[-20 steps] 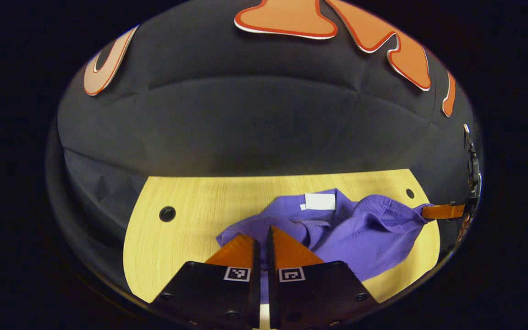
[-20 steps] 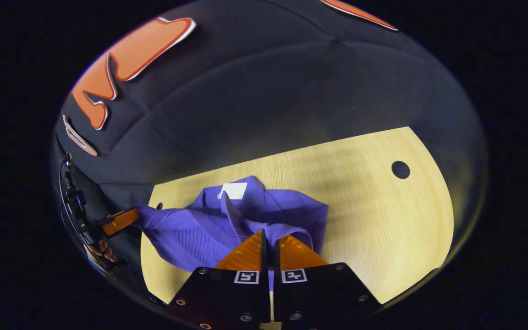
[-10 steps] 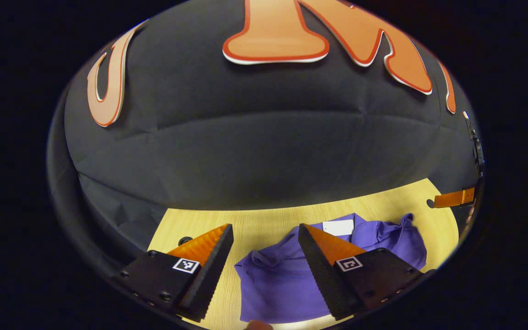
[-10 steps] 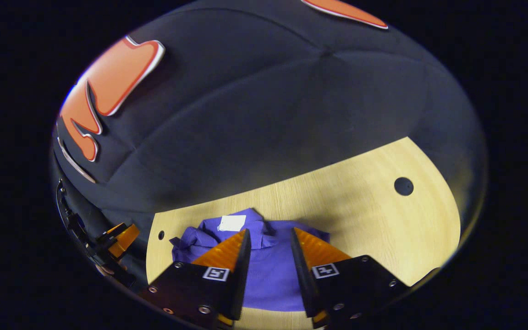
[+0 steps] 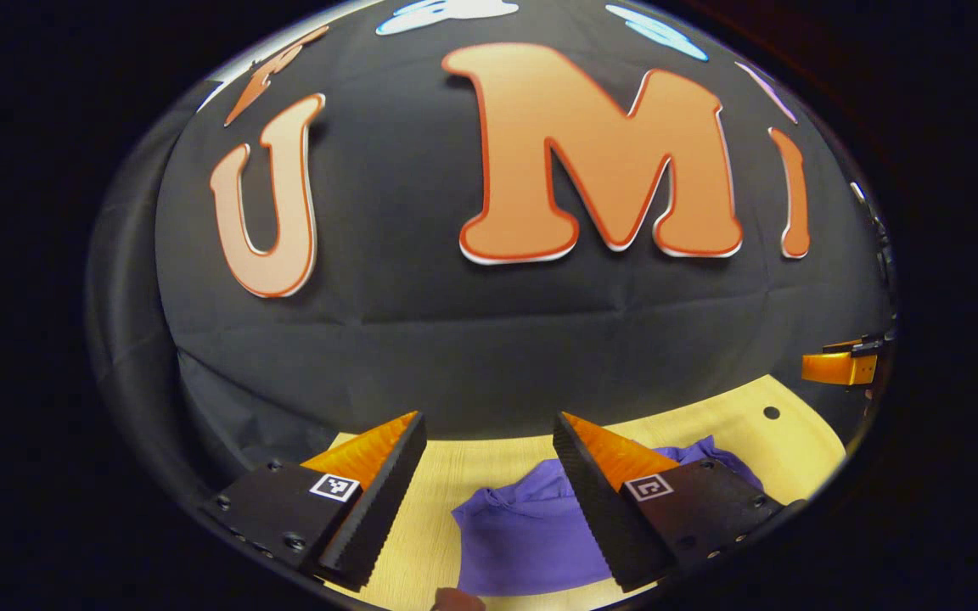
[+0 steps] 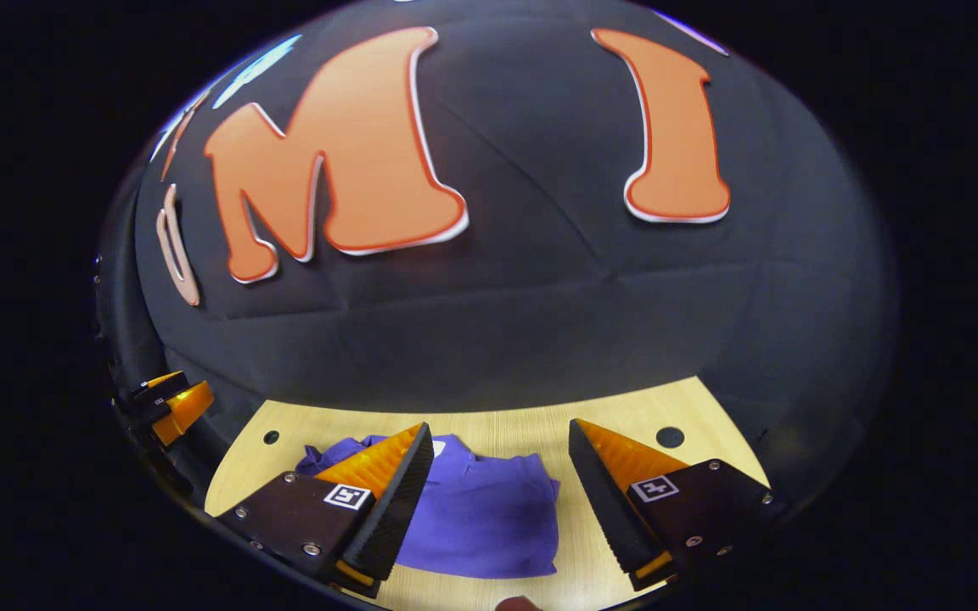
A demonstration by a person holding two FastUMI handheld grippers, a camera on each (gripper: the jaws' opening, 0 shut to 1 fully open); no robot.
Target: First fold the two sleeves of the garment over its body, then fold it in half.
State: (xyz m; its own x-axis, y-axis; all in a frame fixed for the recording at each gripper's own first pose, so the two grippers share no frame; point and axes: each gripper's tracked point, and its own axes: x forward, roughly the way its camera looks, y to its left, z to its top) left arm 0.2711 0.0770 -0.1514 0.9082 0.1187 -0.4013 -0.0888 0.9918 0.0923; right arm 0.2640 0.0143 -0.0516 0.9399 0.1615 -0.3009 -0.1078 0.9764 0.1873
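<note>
The booth's black cloth wall (image 5: 489, 339) is taking up most of the left gripper view and is likewise standing behind the table in the right gripper view. Below it, the light wooden table (image 6: 523, 428) is lying with its pale grain running along its width; round dark holes (image 6: 670, 437) are sitting in its top near the far corners, one of them also showing in the left gripper view (image 5: 771, 413).

The purple garment (image 6: 480, 513) is lying on the table as a compact folded bundle, its near part flat and smooth, its far edge bunching into small rumples. In the left gripper view the same garment (image 5: 523, 535) is sitting between and just beyond the fingers, its far right corner puckering up near the right-hand finger.

The left gripper (image 5: 489, 441) is hanging above the table with its jaws spread wide and nothing between them; whether it is touching the cloth cannot be told. The right gripper (image 6: 502, 445) is also gaping wide, gripping nothing, with the garment lying below its left finger. Each gripper is also appearing at the edge of the other's view, off beyond the table's side (image 5: 837, 367) (image 6: 171, 406).
</note>
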